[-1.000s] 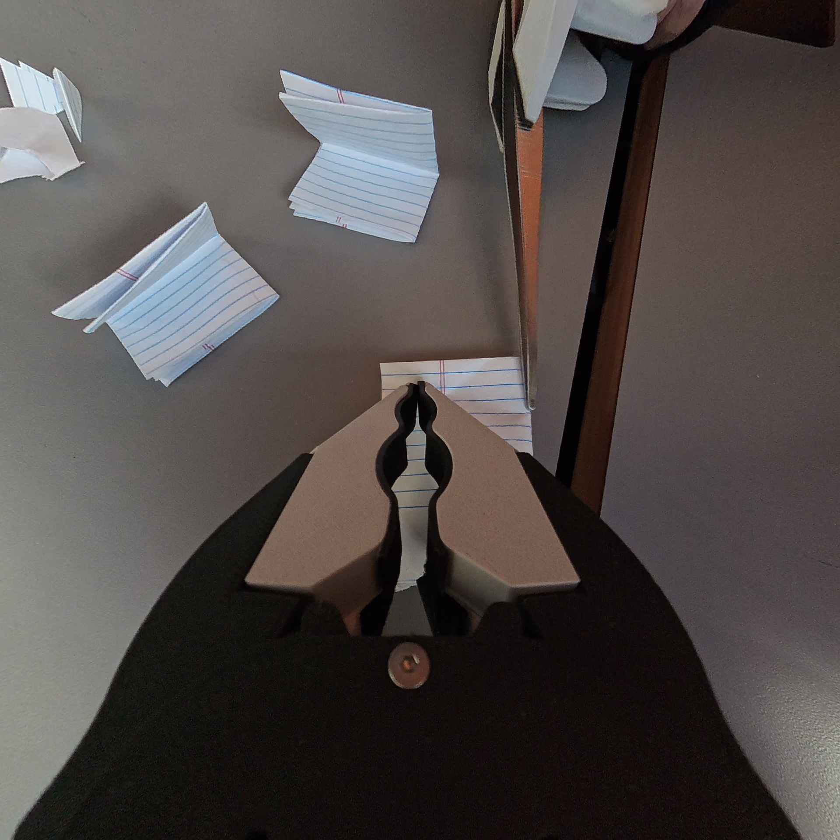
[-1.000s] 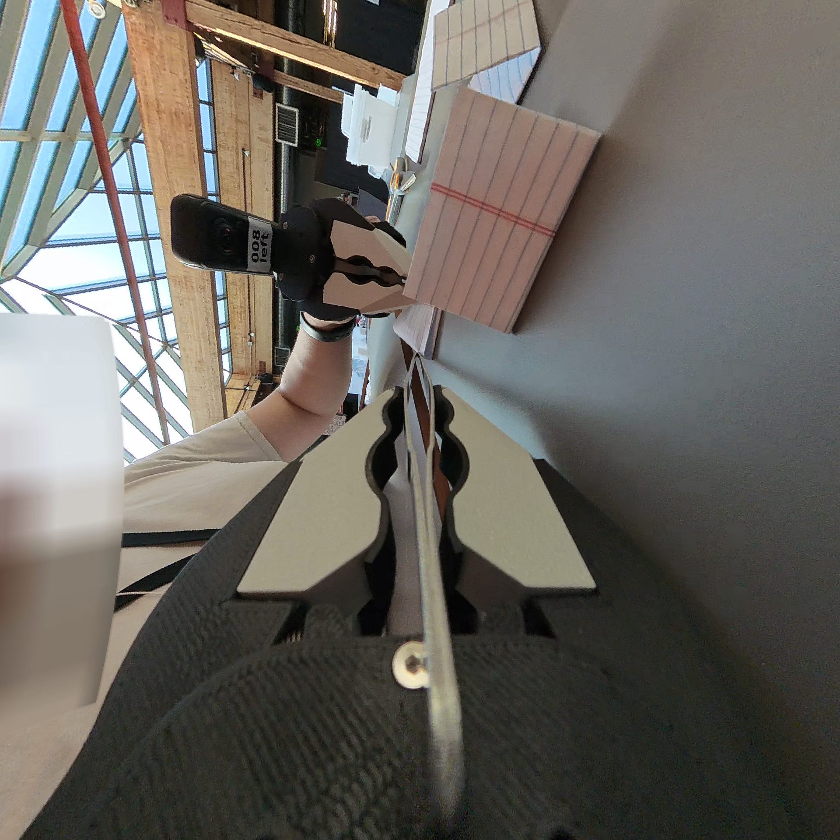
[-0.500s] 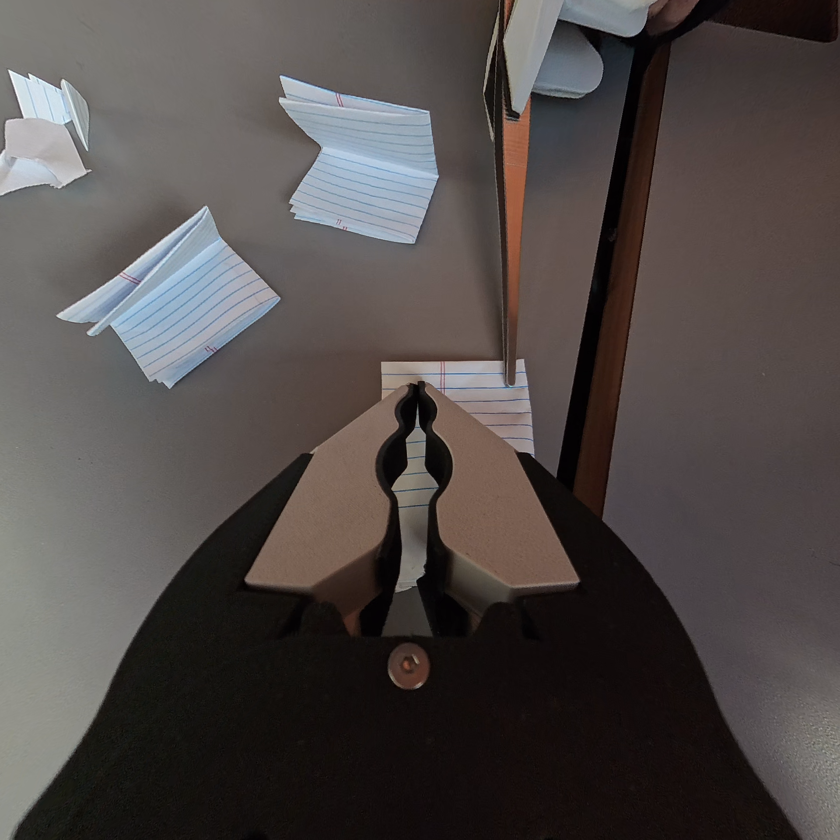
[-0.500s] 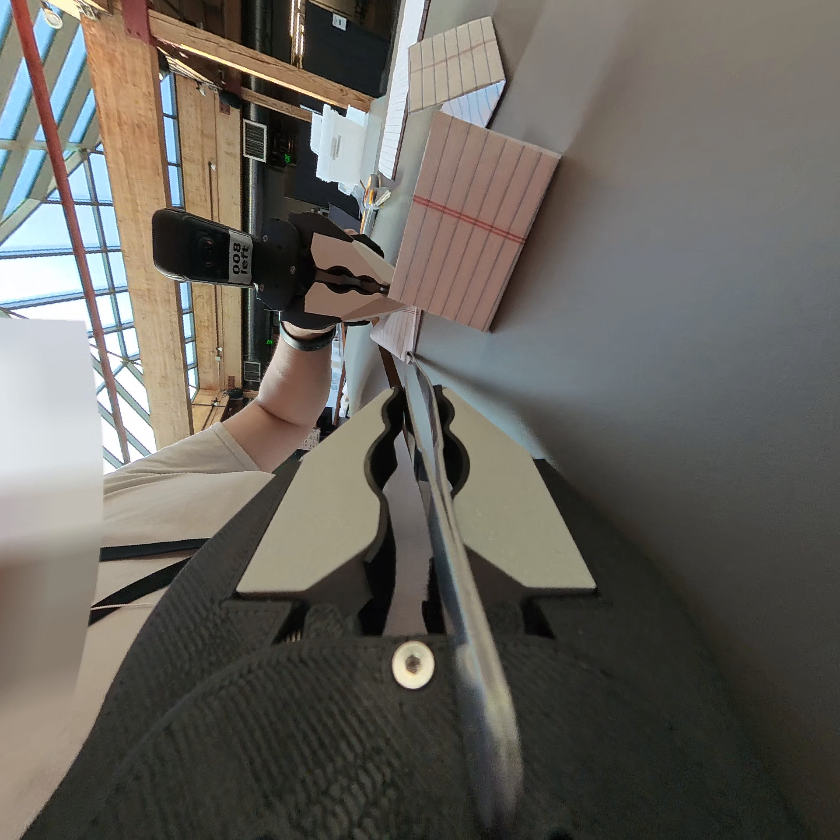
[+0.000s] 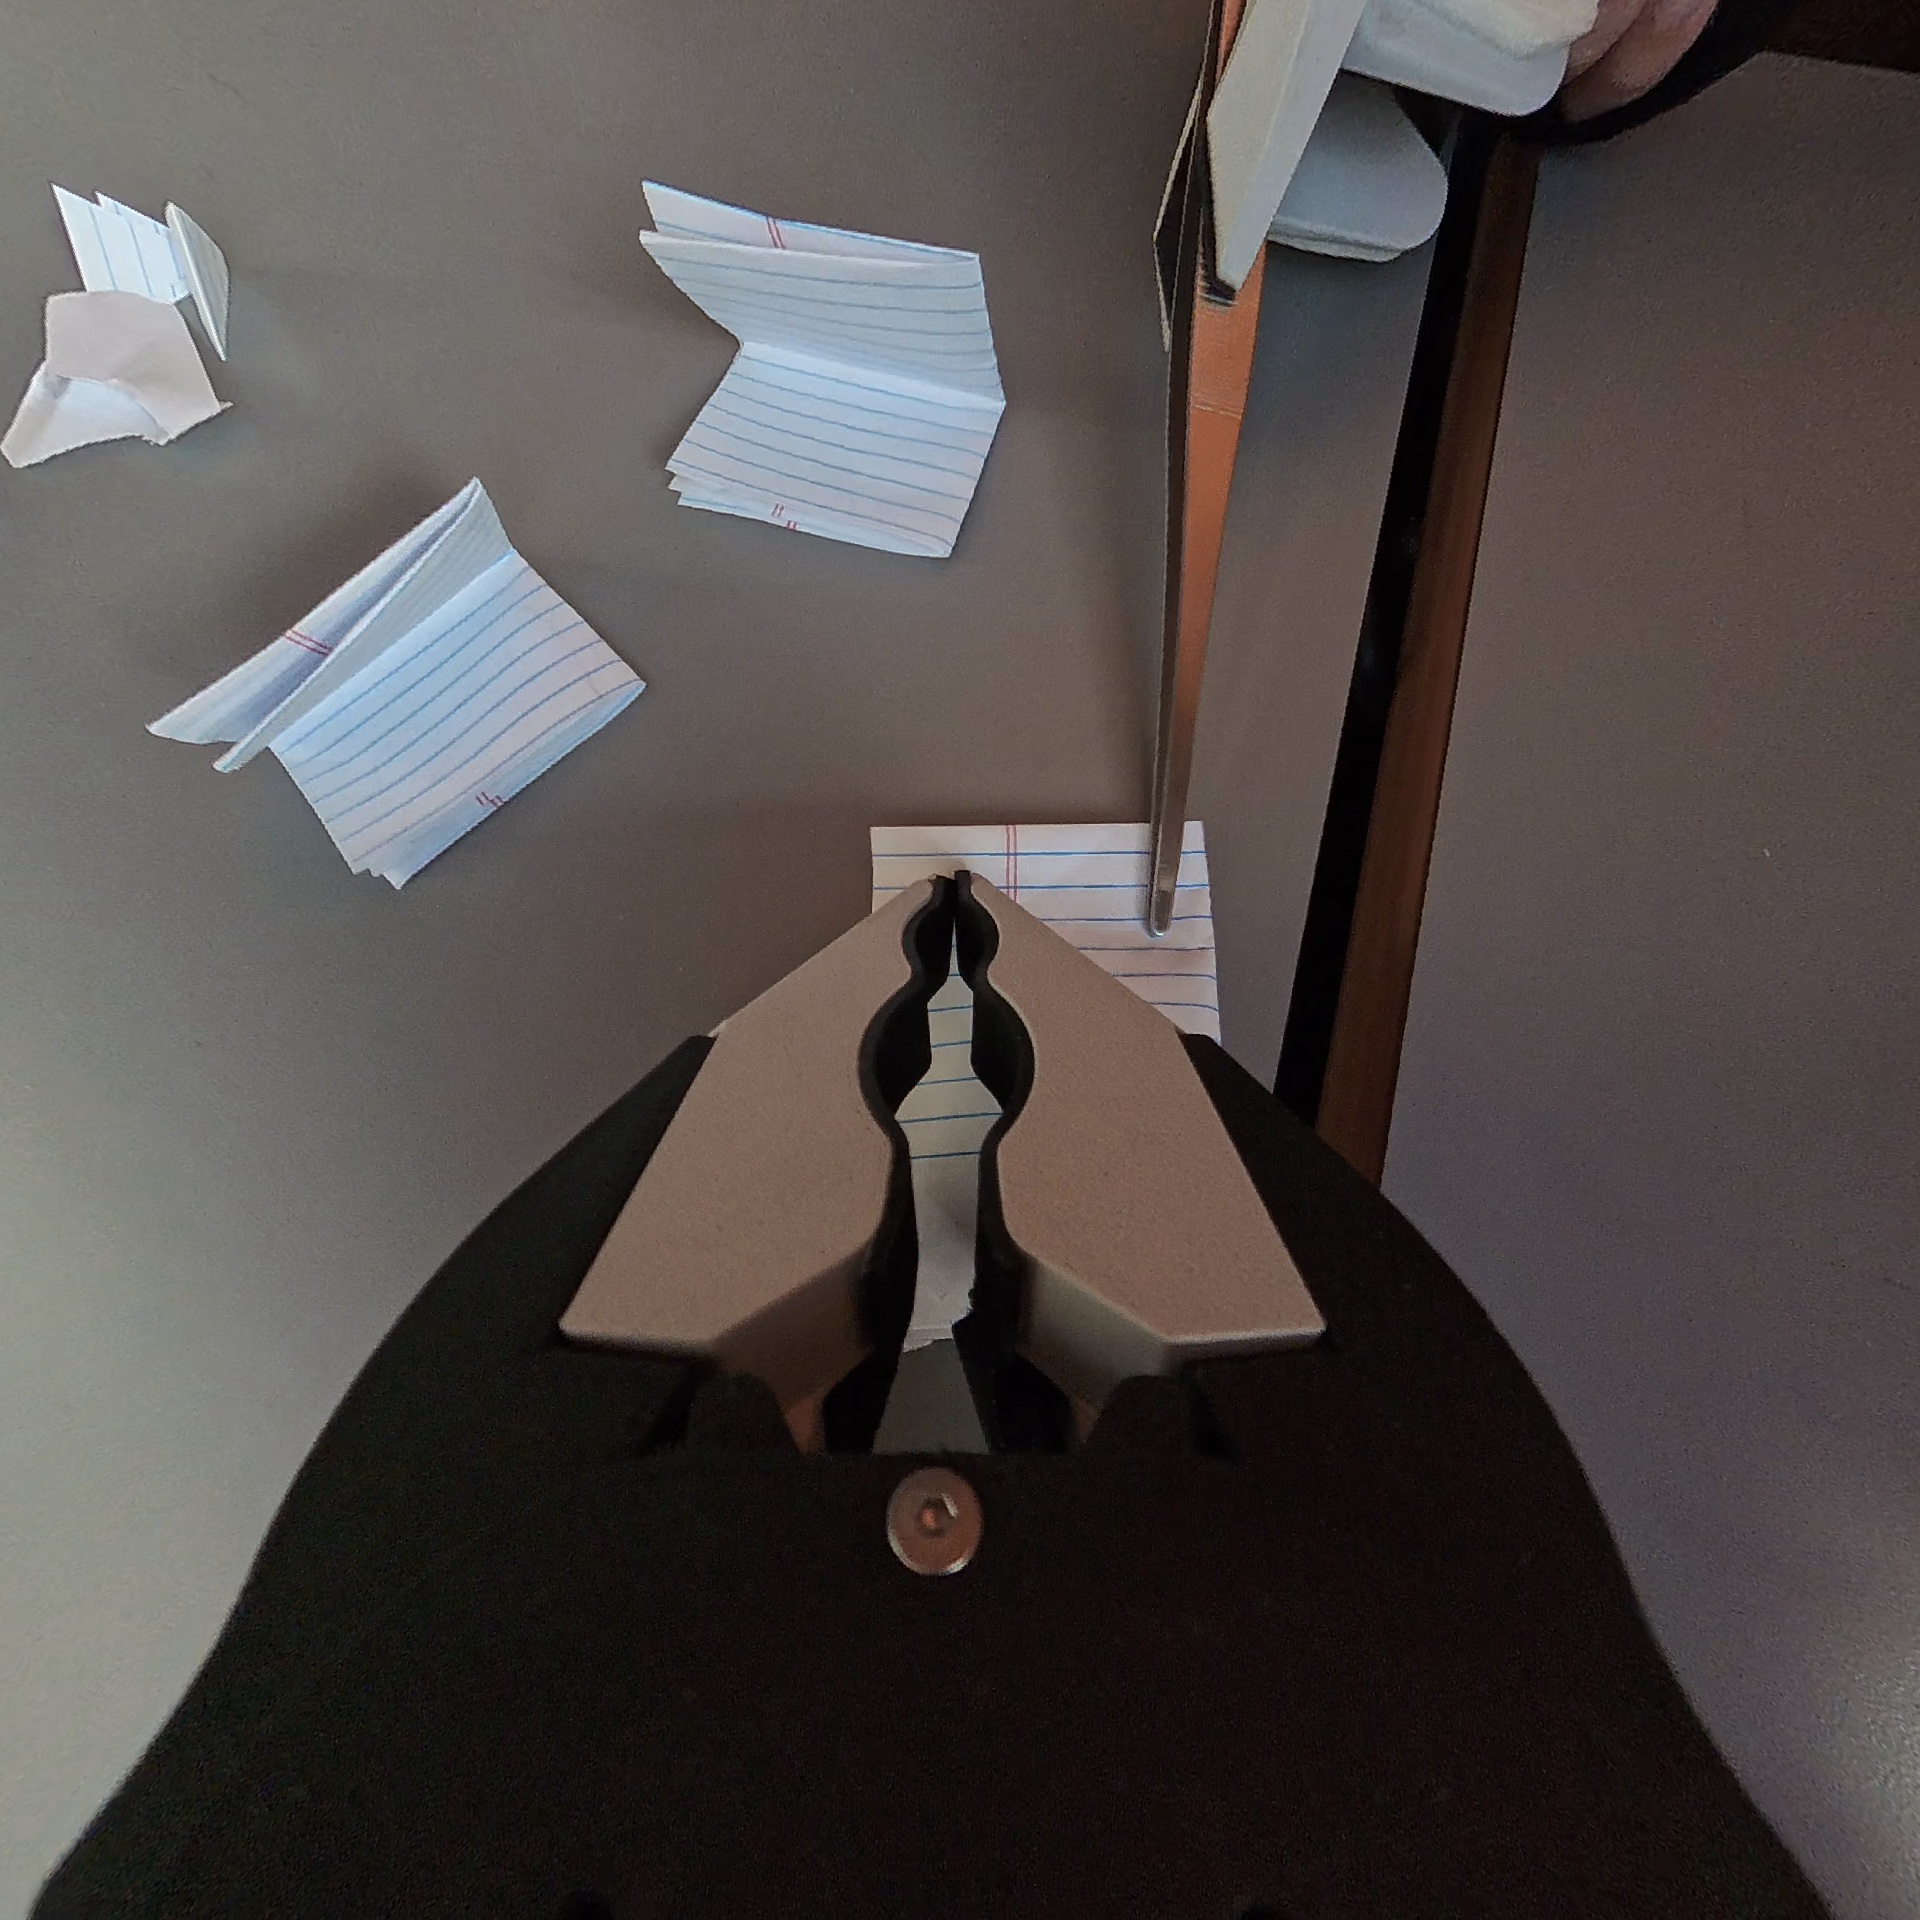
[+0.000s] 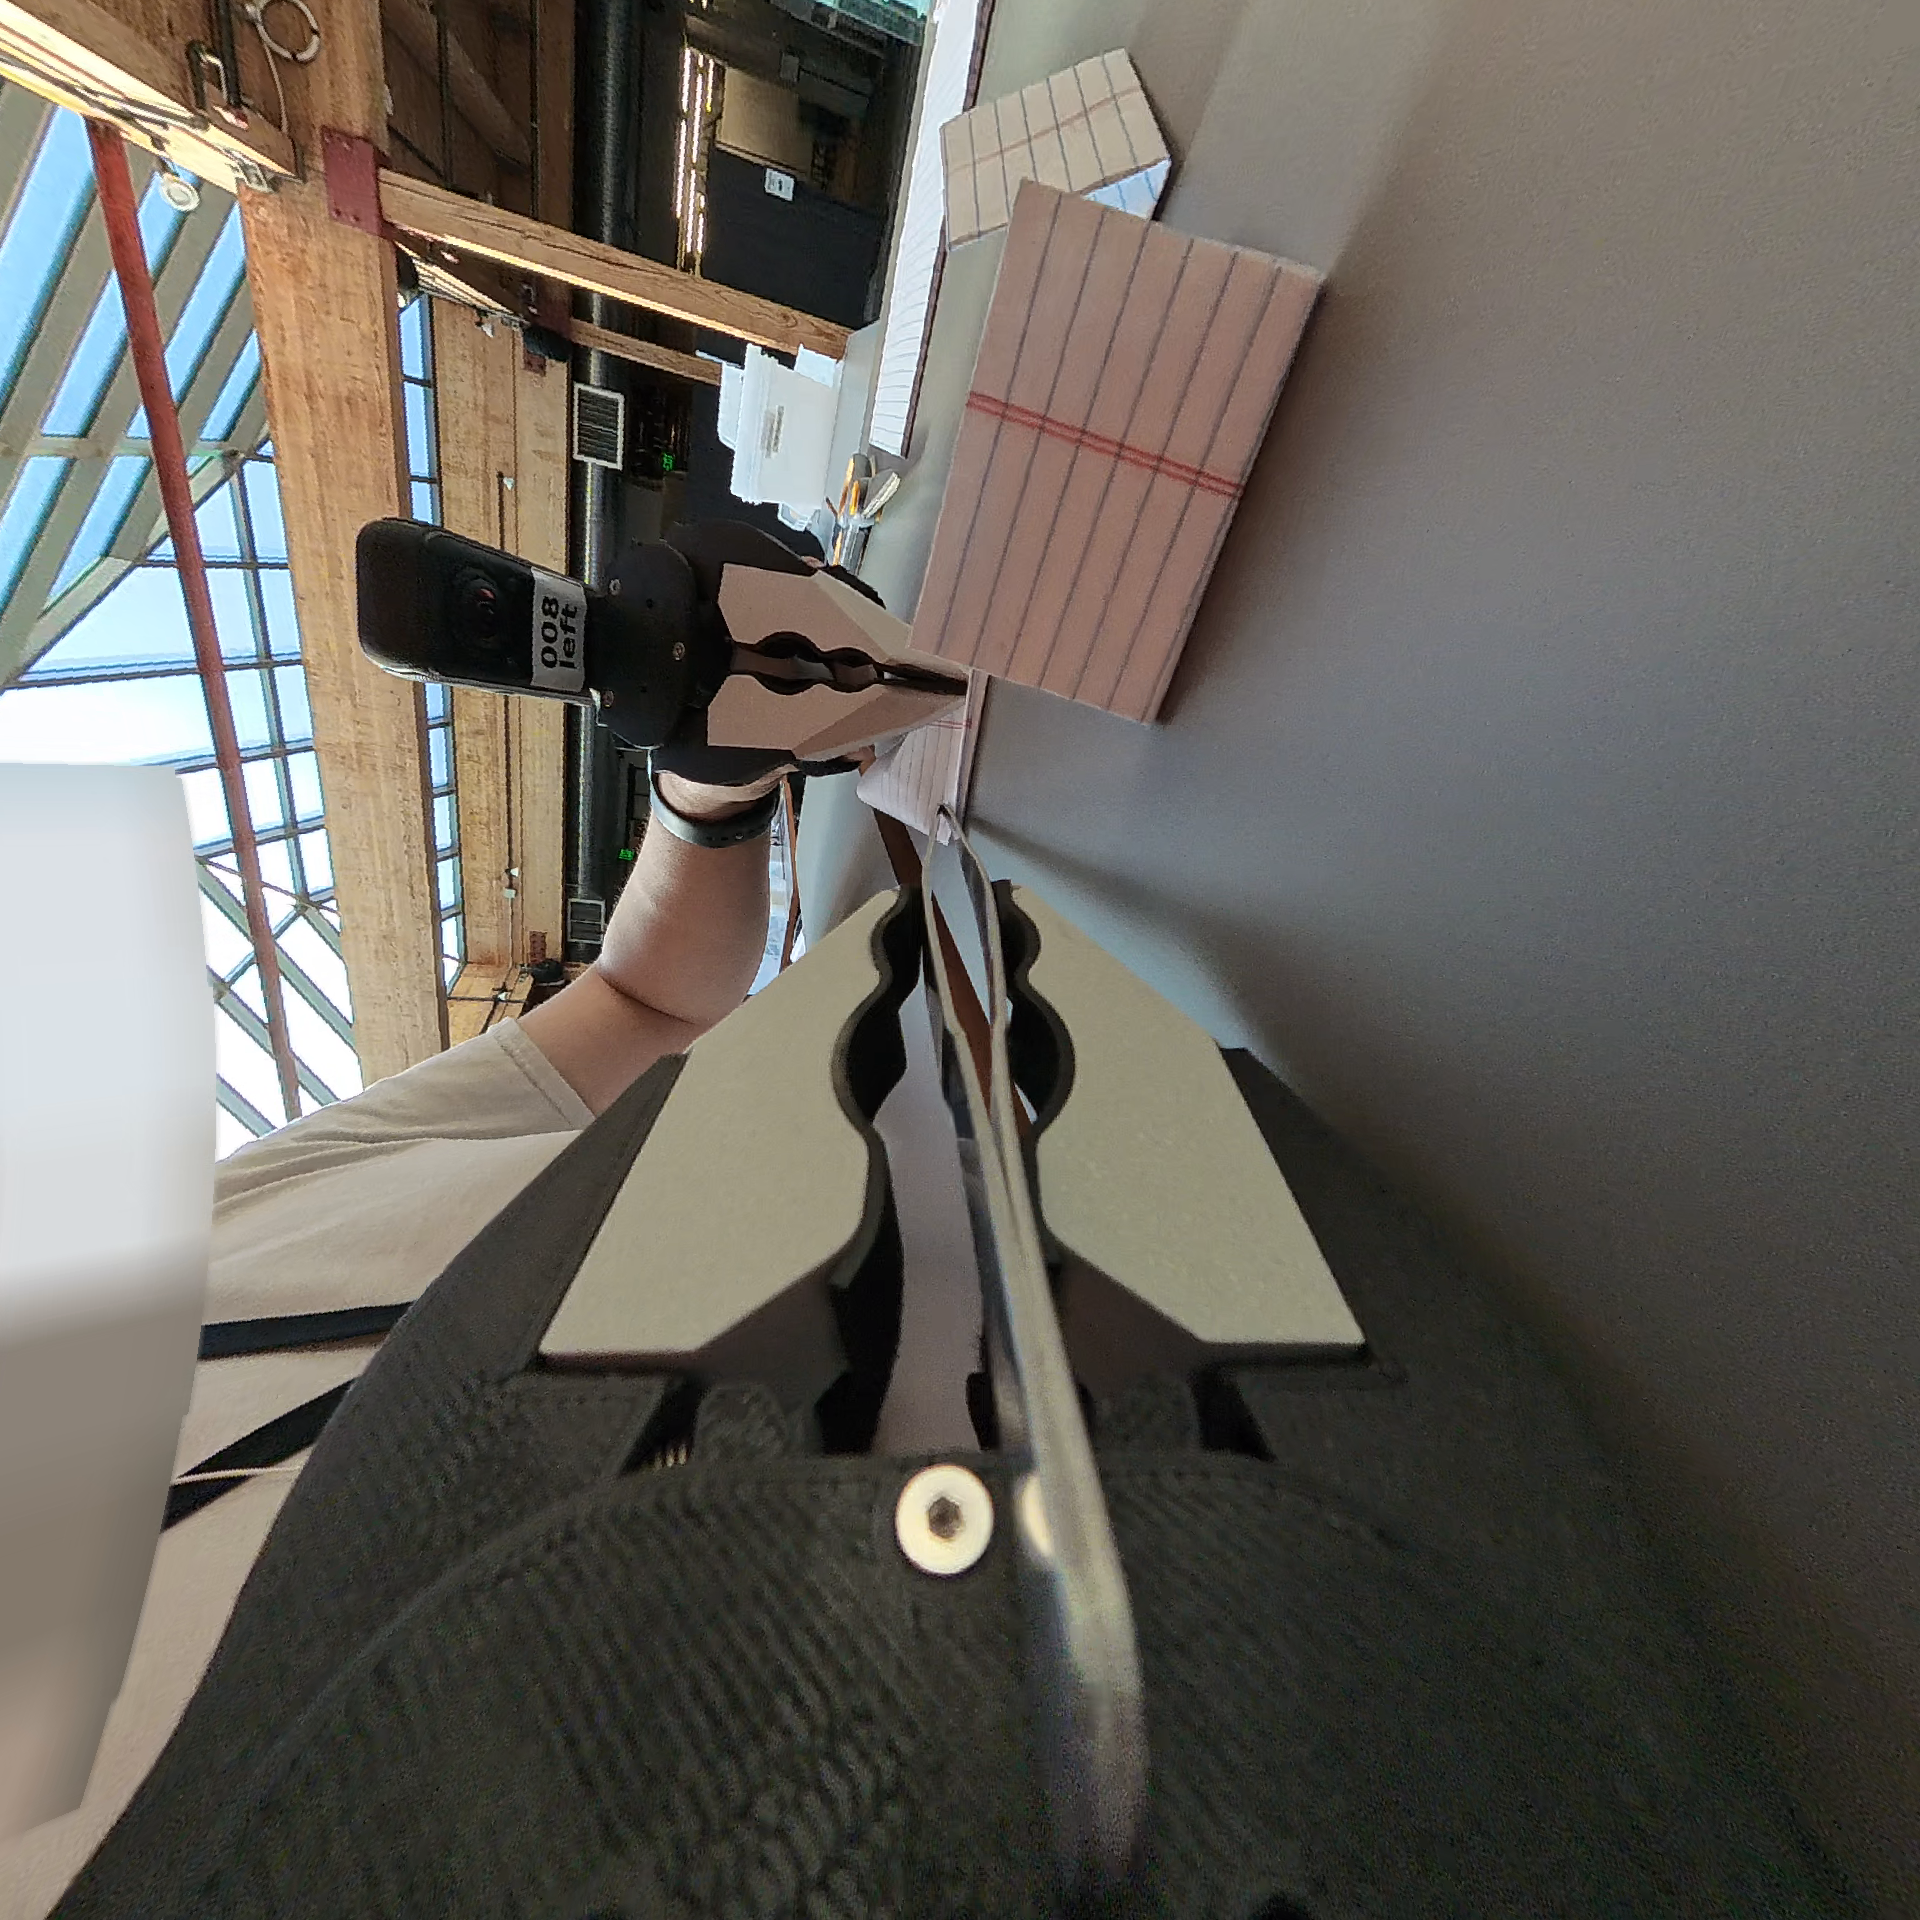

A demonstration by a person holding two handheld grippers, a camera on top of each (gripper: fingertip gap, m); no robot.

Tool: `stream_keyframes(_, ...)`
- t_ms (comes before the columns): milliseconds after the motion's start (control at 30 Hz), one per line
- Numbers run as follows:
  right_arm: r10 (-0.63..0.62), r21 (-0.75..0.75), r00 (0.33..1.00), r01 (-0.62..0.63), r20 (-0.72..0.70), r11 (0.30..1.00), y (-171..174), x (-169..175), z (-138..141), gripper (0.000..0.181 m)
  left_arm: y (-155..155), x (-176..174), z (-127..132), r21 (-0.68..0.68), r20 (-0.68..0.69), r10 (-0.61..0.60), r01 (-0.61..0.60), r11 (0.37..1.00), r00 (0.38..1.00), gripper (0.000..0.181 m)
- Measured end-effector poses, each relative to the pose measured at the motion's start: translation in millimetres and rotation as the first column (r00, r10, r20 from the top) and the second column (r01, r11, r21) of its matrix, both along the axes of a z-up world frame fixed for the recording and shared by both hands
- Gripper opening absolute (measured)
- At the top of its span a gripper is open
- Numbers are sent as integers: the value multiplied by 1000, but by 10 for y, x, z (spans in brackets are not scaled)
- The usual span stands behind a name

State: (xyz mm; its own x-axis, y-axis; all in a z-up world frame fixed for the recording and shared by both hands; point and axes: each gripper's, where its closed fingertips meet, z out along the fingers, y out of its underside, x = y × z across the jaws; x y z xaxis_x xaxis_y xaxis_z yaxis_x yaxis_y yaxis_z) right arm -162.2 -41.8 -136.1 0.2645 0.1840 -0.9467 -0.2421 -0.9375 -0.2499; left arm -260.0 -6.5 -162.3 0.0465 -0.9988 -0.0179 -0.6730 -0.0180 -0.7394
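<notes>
My left gripper (image 5: 954, 881) is shut, and its tips rest on a small folded lined sheet (image 5: 1101, 883) lying on the grey table beside its wooden edge. Lined paper shows through the gap between the fingers. My right gripper (image 6: 961, 904) is shut on metal tweezers (image 6: 997, 1143). In the left wrist view the tweezers (image 5: 1169, 623) reach down from the right gripper (image 5: 1268, 135) and their tip touches the sheet's right part. The right wrist view shows the left gripper (image 6: 935, 681) on the same sheet (image 6: 920, 764).
Two more folded lined sheets (image 5: 831, 364) (image 5: 416, 686) and torn scraps (image 5: 104, 364) lie farther out on the grey table (image 5: 312, 1039). The wooden table edge (image 5: 1392, 727) runs along the right. A person's arm (image 6: 665, 956) holds the left gripper. A folded sheet (image 6: 1101, 457) stands nearby. The gap from one gripper's tips to the other's is roughly 12 centimeters.
The tweezers' tip has moved from the sheet's right edge, past its far edge, onto its surface. The left gripper has stayed shut on the sheet.
</notes>
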Motion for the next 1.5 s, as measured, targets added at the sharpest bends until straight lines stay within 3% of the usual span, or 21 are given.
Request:
stream_keyframes(300, -39, -68, 997, 34, -73, 997, 88, -150, 56, 13, 1, 1, -1, 5, -13, -12, 12, 1000, 1000, 0)
stream_keyframes(500, 16, -68, 1000, -16, -5, 998, 91, -228, -39, 13, 0, 1, -1, -4, -17, -19, 19, 1000, 1000, 0)
stream_keyframes(967, -52, -148, 996, 41, -67, 988, 81, -313, -11, 12, 0, 1, -1, -4, -24, -36, 35, 999, 999, 0)
stream_keyframes(1200, 16, -114, 1000, -17, -13, 993, 30, -363, -56, 12, 0, 1, -1, 1, -17, -26, 26, 1000, 1000, 0)
stream_keyframes(1500, 4, -145, 999, -9, -35, 989, 44, -380, -42, 12, 0, -2, -1, -4, -3, -16, 16, 1000, 1000, 0)
